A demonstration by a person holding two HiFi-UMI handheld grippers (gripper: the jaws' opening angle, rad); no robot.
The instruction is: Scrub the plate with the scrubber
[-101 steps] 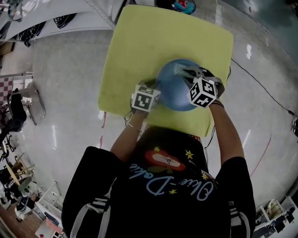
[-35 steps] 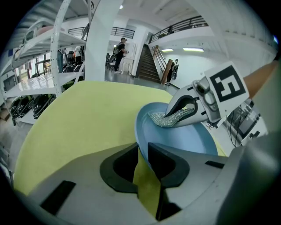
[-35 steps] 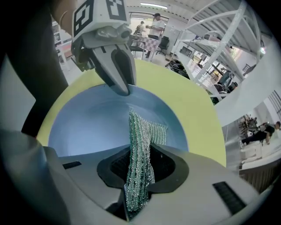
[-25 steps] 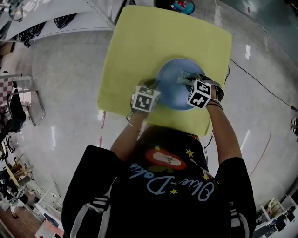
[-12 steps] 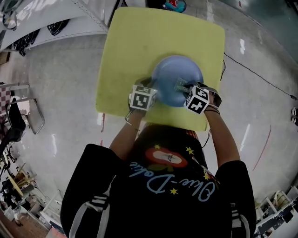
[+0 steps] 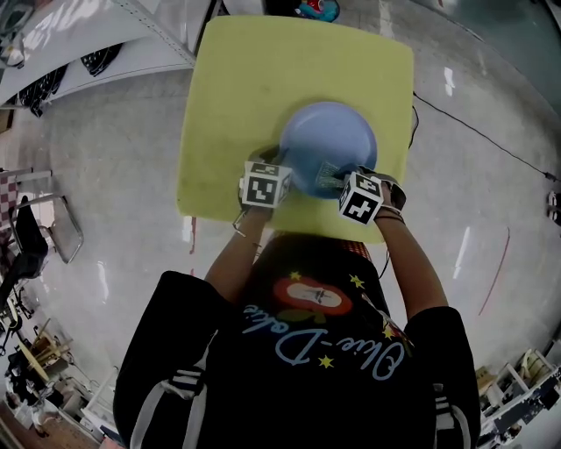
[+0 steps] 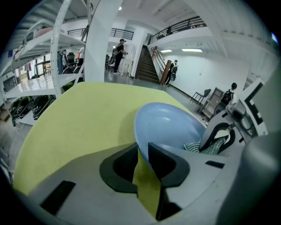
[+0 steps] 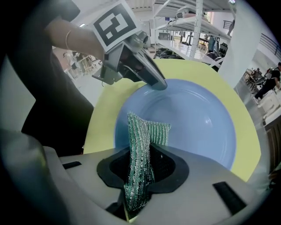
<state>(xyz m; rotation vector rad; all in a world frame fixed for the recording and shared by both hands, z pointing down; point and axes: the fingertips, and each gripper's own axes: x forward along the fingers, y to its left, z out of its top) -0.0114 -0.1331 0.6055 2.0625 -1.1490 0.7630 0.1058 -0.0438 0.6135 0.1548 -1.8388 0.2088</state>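
Observation:
A blue plate (image 6: 329,145) lies on the yellow table (image 6: 263,79). My left gripper (image 6: 282,174) is shut on the plate's near-left rim; in the left gripper view its jaws (image 7: 142,160) pinch the rim of the plate (image 7: 171,125) edge-on. My right gripper (image 6: 337,180) is shut on a green mesh scrubber (image 6: 328,173), which presses on the plate's near part. In the right gripper view the scrubber (image 8: 142,145) stands folded between the jaws (image 8: 142,169) over the plate (image 8: 193,118), with the left gripper (image 8: 131,57) at the far rim.
The table's near edge (image 6: 289,226) runs just below both grippers. Grey floor surrounds the table. White shelving racks (image 6: 79,35) stand at the left. A small colourful object (image 6: 317,9) sits past the table's far edge. People stand far off by a staircase (image 7: 149,66).
My right gripper has dragged the scrubber across the plate, from its right-middle toward its near edge and leftward. The left gripper keeps its hold on the rim.

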